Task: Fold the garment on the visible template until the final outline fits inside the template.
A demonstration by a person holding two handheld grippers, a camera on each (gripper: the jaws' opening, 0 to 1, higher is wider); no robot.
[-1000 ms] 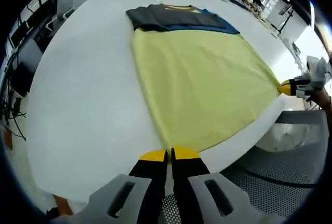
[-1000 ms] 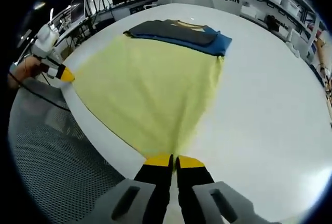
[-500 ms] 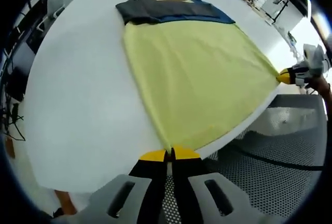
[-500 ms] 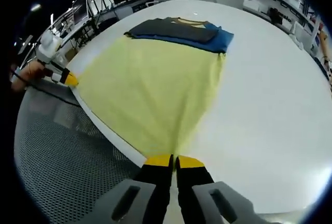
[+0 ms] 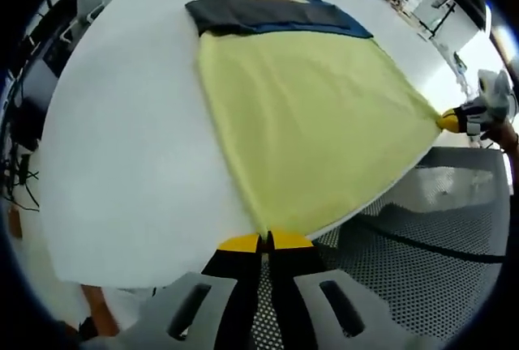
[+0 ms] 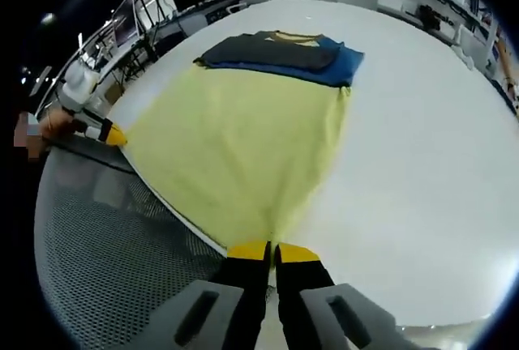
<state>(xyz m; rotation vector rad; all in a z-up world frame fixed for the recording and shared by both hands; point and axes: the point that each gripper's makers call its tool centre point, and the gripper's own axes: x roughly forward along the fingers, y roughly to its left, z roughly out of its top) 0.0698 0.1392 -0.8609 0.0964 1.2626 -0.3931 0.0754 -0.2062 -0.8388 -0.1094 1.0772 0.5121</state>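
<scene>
yellow garment (image 5: 312, 123) spread flat, smooth (corners pinched taut).

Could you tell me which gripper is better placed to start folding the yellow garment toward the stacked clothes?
Neither clearly: left gripper and right gripper each pinch a near corner of the yellow garment; they should lift together.

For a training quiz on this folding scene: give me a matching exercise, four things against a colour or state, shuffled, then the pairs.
Column one:
1. yellow garment
2. folded dark clothes
3. left tool
4. table

Column two:
A. white, bare beside the cloth
B. shut on a near corner of the cloth
C. stacked at the far end of the cloth, grey over blue
D. spread flat, held taut at two near corners

Pairs: 1-D, 2-C, 3-B, 4-A
</scene>
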